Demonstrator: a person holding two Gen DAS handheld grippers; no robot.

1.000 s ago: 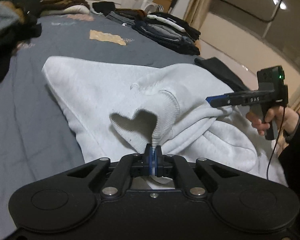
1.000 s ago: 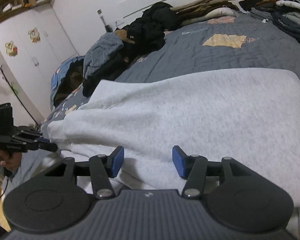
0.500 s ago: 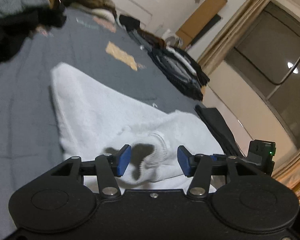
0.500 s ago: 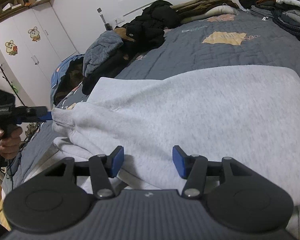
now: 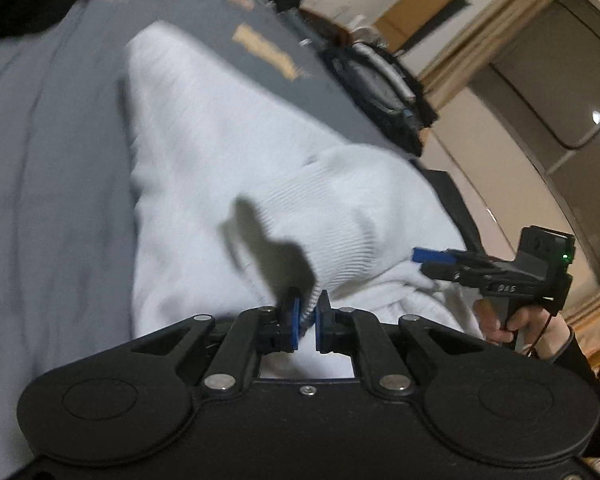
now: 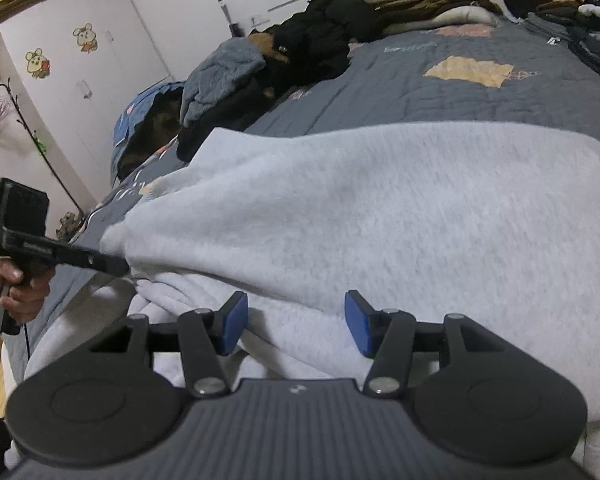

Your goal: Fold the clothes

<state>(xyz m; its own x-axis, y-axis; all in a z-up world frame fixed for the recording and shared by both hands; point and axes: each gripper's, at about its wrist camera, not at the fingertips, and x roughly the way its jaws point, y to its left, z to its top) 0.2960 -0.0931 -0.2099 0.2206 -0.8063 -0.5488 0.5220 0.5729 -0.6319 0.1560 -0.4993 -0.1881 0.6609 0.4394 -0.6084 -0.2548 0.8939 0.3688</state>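
Two tools work on a white sweater [image 5: 228,152] on the bed [image 6: 440,92]. The left hand-held gripper [image 5: 307,322] pinches its cuff. The right hand-held gripper [image 6: 296,322] is wide apart, holding nothing.

Both grippers are matte black plastic with blue pads on the fingertips. The left gripper [image 5: 307,322] has two round discs on its body, silver pivot pins on its linkage bars and one small screw at the centre. The right gripper [image 6: 295,322] has a ribbed dark grey top plate. Seen from the side, it carries a boxy block with a green light, white lettering and a thin cable. The right hand [image 5: 512,326] emerges from a dark sleeve [image 5: 580,354].
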